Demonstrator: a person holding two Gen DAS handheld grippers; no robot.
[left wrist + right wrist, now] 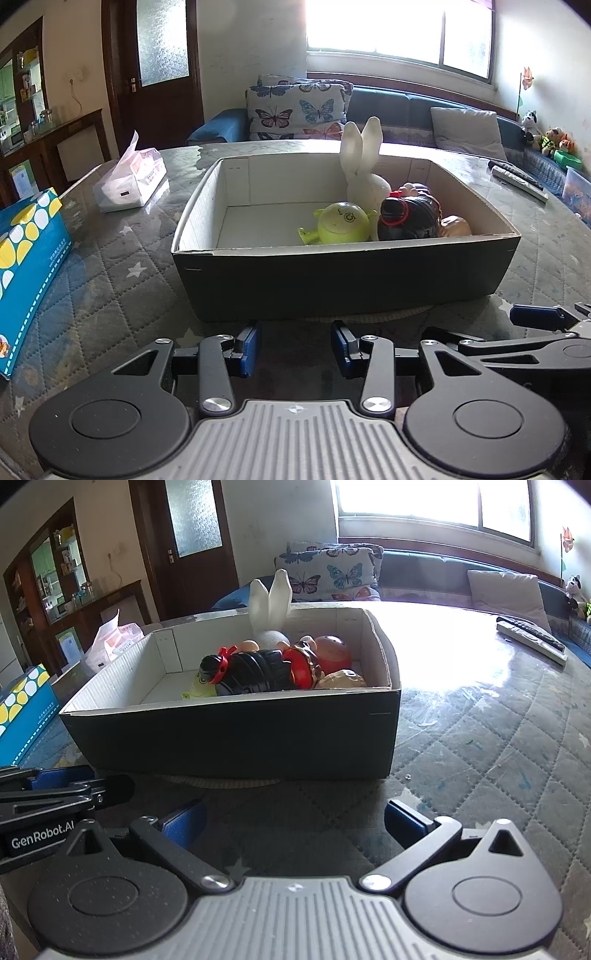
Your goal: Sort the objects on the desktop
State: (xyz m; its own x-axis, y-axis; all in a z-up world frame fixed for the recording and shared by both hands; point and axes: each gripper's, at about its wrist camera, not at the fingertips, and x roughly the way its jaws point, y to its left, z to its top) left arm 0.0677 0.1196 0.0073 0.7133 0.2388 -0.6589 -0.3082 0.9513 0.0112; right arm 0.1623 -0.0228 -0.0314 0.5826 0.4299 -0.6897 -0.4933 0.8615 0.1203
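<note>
Blue rubber pads are seen on the black jointed fingers of the left gripper, which are held apart with nothing between them, low over the desk. The right gripper is likewise spread wide and empty, its pads also blue, and it is seen just beside the left one at 3 o'clock in the left wrist view. The desk is covered by a grey quilted cloth stitched in diamonds and printed with pale stars, under a glossy clear sheet.

Directly at 12 o'clock from both grippers a shallow rectangular cardboard box is set, dark on the outside and white inside, and its near wall stands between the grippers and the toys. Inside, toward the right half, a white plush rabbit with two upright ears is seated. In front of it a glossy yellow-green round figure lies on its side, touching a doll with black ribbed hair, red ties and a red dress, laid flat. A red round toy and a tan rounded piece are packed at the doll's far end.

At 10 o'clock a white soft tissue pack is placed, and at 9 o'clock a blue carton with yellow and white dots. At 2 o'clock two remote controls are laid near the desk edge.
</note>
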